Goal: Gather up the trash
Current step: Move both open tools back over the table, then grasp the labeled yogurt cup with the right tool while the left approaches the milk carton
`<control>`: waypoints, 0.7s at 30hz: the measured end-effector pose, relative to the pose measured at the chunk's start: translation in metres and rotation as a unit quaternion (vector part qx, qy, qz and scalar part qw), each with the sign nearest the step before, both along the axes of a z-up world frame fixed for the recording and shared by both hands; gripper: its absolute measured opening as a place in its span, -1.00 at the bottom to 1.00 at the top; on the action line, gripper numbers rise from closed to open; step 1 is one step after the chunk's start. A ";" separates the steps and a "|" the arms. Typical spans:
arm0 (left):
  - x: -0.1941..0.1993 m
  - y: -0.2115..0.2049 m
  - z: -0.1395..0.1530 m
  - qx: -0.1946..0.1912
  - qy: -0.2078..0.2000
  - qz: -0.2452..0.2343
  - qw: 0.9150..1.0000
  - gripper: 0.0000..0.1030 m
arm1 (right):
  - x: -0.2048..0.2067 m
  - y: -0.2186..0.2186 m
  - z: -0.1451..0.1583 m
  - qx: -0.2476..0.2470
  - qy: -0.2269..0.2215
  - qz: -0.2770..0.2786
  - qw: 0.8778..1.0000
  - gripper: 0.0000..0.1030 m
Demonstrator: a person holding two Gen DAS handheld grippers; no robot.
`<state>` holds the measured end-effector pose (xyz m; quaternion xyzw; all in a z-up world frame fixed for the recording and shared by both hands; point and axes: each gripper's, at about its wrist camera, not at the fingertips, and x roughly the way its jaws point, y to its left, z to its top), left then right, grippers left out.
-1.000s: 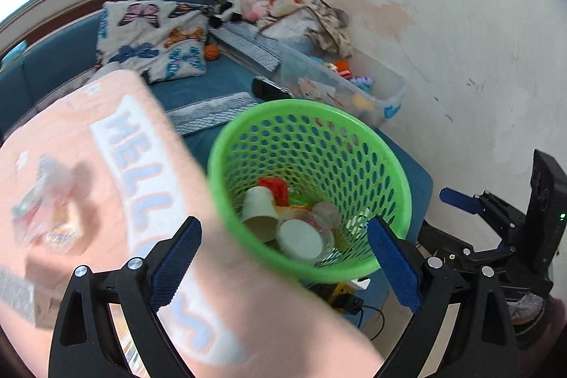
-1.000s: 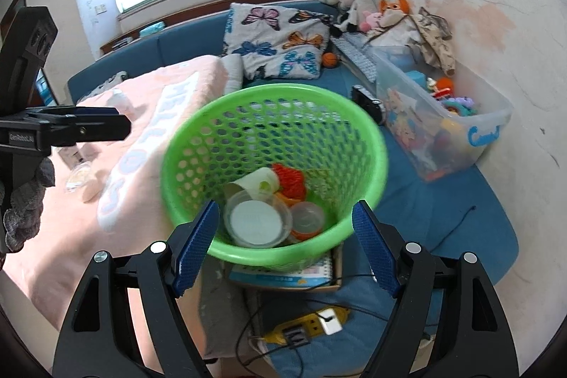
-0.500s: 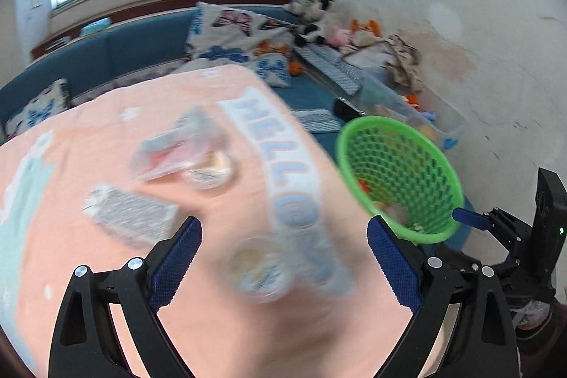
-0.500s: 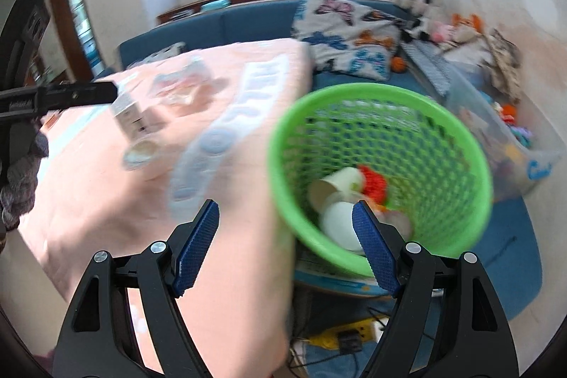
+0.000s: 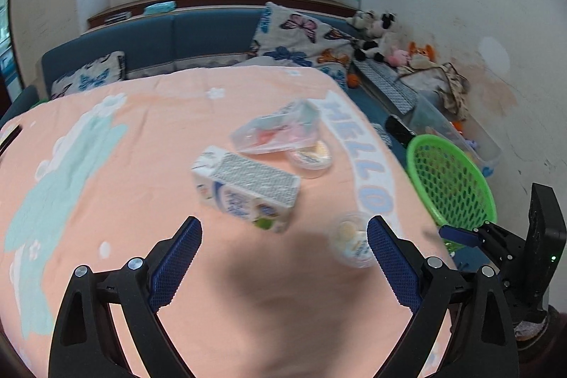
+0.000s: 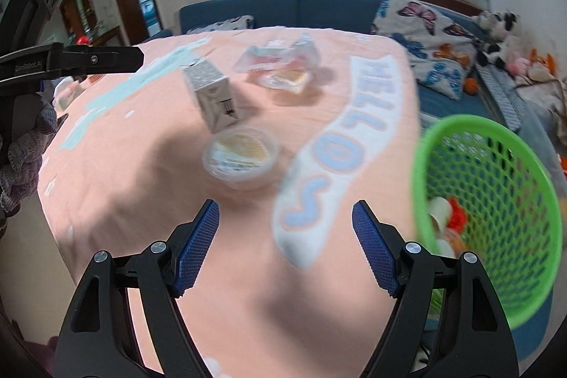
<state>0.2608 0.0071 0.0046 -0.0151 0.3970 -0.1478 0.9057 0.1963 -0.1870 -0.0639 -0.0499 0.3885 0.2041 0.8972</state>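
On the pink blanket [image 5: 141, 165] lie a milk carton [image 5: 244, 188], a clear plastic bag [image 5: 280, 130], a lidded cup [image 5: 312, 154] behind it and a nearer clear cup [image 5: 352, 240]. My left gripper [image 5: 283, 257] is open and empty above the blanket, just short of the carton. My right gripper [image 6: 285, 247] is open and empty; the near cup [image 6: 241, 153] lies ahead of it, with the carton [image 6: 212, 98] and bag [image 6: 280, 57] beyond. The green basket [image 6: 489, 215], holding cups and red trash, stands to the right, also in the left wrist view [image 5: 450, 179].
A blue sofa [image 5: 177, 34] with butterfly pillows [image 5: 301, 38] runs behind the table. Plush toys [image 5: 375, 30] and a clear storage bin [image 5: 453, 130] sit along the right wall. The left gripper shows at the left in the right wrist view [image 6: 71, 62].
Both grippers have swung left, away from over the green basket to above the blanket. The basket now sits at the right edge of both views.
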 end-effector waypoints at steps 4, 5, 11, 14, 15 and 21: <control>0.000 0.019 -0.002 -0.005 0.006 0.020 1.000 0.77 | 0.012 0.019 -0.007 -0.012 0.007 0.019 1.000 0.50; 0.000 0.024 -0.003 -0.007 0.007 0.025 1.000 0.77 | 0.013 0.023 -0.008 -0.015 0.009 0.022 1.000 0.50; -0.001 0.041 -0.007 -0.009 0.014 0.043 0.999 0.77 | 0.032 0.041 -0.021 -0.031 0.023 0.030 0.999 0.50; 0.001 0.047 -0.009 -0.011 0.016 0.048 0.999 0.77 | 0.040 0.045 -0.025 -0.035 0.028 0.030 0.999 0.50; 0.002 0.048 -0.009 -0.012 0.018 0.051 0.998 0.77 | 0.042 0.047 -0.026 -0.036 0.029 0.031 0.998 0.50; 0.009 0.048 -0.012 -0.016 0.027 0.056 0.998 0.77 | 0.053 0.055 -0.030 -0.040 0.032 0.028 0.998 0.50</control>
